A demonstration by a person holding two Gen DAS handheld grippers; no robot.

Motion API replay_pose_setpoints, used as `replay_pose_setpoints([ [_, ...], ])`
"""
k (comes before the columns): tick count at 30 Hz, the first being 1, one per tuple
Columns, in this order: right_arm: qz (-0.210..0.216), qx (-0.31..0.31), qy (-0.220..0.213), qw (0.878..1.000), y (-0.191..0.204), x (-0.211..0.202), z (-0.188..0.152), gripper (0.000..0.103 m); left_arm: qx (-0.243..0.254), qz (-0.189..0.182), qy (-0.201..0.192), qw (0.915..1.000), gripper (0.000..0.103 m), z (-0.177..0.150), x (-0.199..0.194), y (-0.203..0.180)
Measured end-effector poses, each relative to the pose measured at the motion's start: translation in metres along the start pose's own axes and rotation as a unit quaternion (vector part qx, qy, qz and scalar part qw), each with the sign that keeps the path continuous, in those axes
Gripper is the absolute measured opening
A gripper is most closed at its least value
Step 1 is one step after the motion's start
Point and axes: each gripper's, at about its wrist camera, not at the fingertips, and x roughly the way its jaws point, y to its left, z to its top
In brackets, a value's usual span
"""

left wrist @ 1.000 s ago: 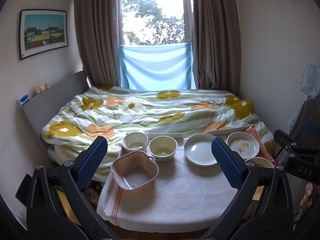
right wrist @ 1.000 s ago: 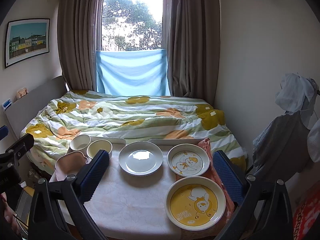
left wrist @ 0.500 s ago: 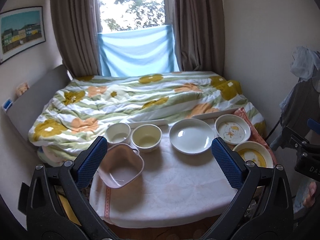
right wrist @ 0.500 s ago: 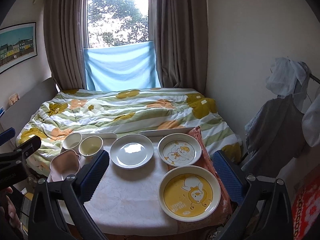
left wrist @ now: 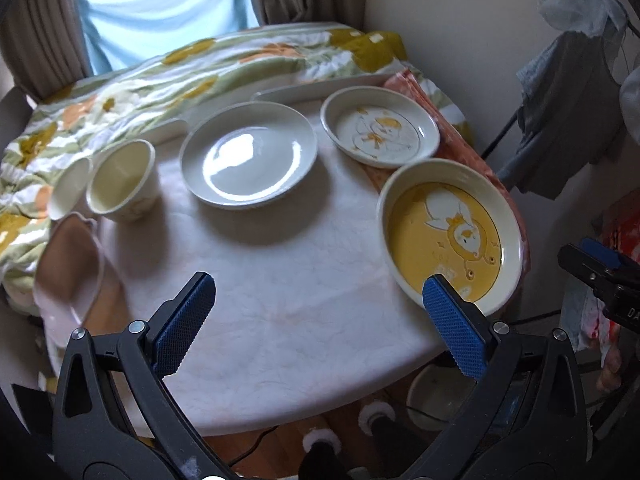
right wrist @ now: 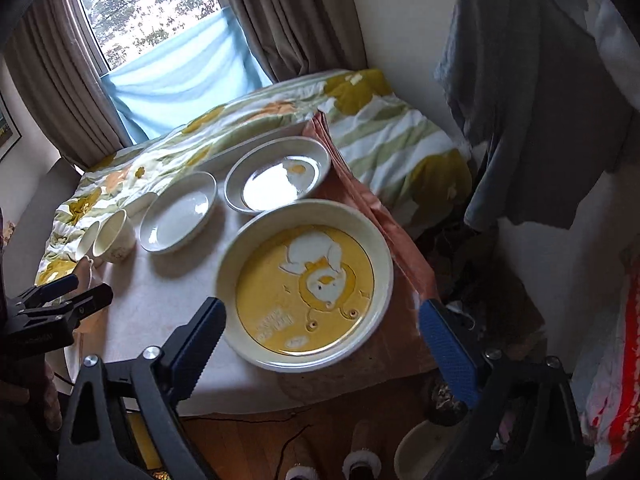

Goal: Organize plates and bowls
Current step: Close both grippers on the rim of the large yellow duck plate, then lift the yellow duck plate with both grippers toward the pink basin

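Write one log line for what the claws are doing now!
left claw: open, empty | right claw: open, over yellow plate | nothing stacked

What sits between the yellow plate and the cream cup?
Only the plain white plate lies between the yellow plate and the cream cup; otherwise bare tablecloth. The left wrist view shows it best.

The pink bowl (left wrist: pixel 70 276) was smeared with blur at the bench's left edge, and a claw pad hid the yellow plate's (left wrist: pixel 450 230) near rim.
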Motion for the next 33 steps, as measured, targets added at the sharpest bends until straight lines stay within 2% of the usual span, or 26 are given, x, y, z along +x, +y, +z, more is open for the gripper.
replay_pose_setpoints([
  [5,0.042,0.019,0.053,0.997,-0.042,0.048,-0.001,0.069,-0.012,-0.02,0.047,0.9986,0.103,0.004,0.057,-0.03],
  [7,0.06,0.024,0.072,0.995,-0.054,0.067,0.001,0.063,-0.018,-0.024,0.061,0.9977,0.1,0.005,0.077,-0.036],
  [10,0.089,0.027,0.092,0.991,-0.066,0.089,0.005,0.05,-0.019,-0.023,0.079,0.9964,0.09,0.006,0.096,-0.044],
  [12,0.101,0.021,0.097,0.99,-0.068,0.1,0.009,0.046,-0.02,-0.023,0.088,0.9956,0.077,0.006,0.106,-0.047],
  [13,0.104,0.017,0.098,0.99,-0.069,0.104,0.011,0.044,-0.022,-0.024,0.093,0.9951,0.074,0.007,0.11,-0.048],
  [15,0.108,0.01,0.099,0.989,-0.071,0.11,0.014,0.033,-0.025,-0.026,0.101,0.9942,0.061,0.007,0.118,-0.048],
  [21,0.107,-0.012,0.101,0.989,-0.074,0.125,0.03,0.016,-0.035,-0.025,0.11,0.993,0.024,0.009,0.129,-0.049],
  [23,0.102,-0.021,0.104,0.989,-0.073,0.13,0.034,0.012,-0.038,-0.027,0.108,0.9931,0.018,0.011,0.128,-0.05],
  [33,0.089,-0.058,0.114,0.988,-0.071,0.136,0.037,0.01,-0.033,0.0,0.1,0.9944,0.017,0.011,0.124,-0.058],
])
